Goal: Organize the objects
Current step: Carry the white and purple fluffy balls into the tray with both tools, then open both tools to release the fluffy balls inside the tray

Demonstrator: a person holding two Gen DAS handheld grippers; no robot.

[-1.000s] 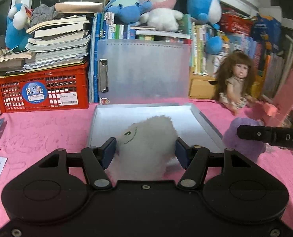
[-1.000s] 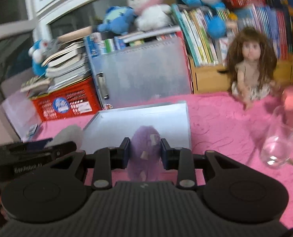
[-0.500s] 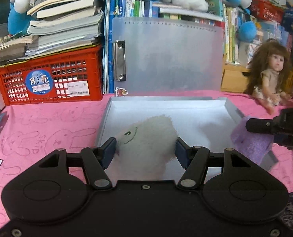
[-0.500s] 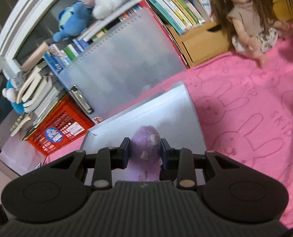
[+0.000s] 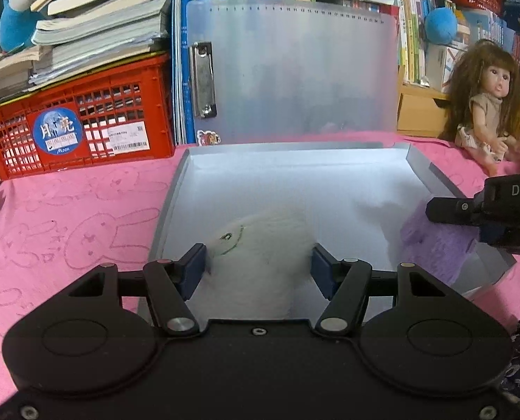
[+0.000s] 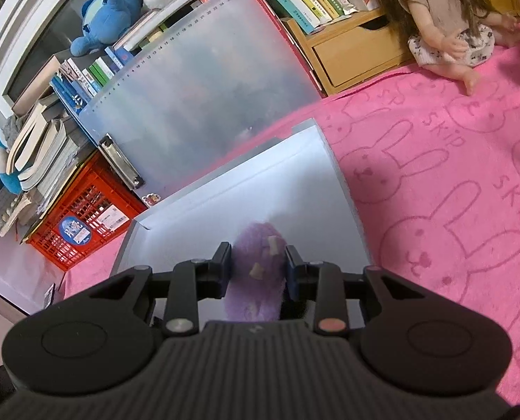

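The lower part of the white plush toy (image 5: pixel 260 262) is hidden behind the black body of the left tongs (image 5: pixel 258 266), and the right tongs (image 5: pixel 484 217) run off the right edge of the left wrist view, covering the top of the purple plush toy (image 5: pixel 435 248). In the right wrist view the doll (image 6: pixel 445 24) loses its face to the top edge. What stands behind the frosted box lid (image 6: pixel 203 105) shows only as a dim blur.
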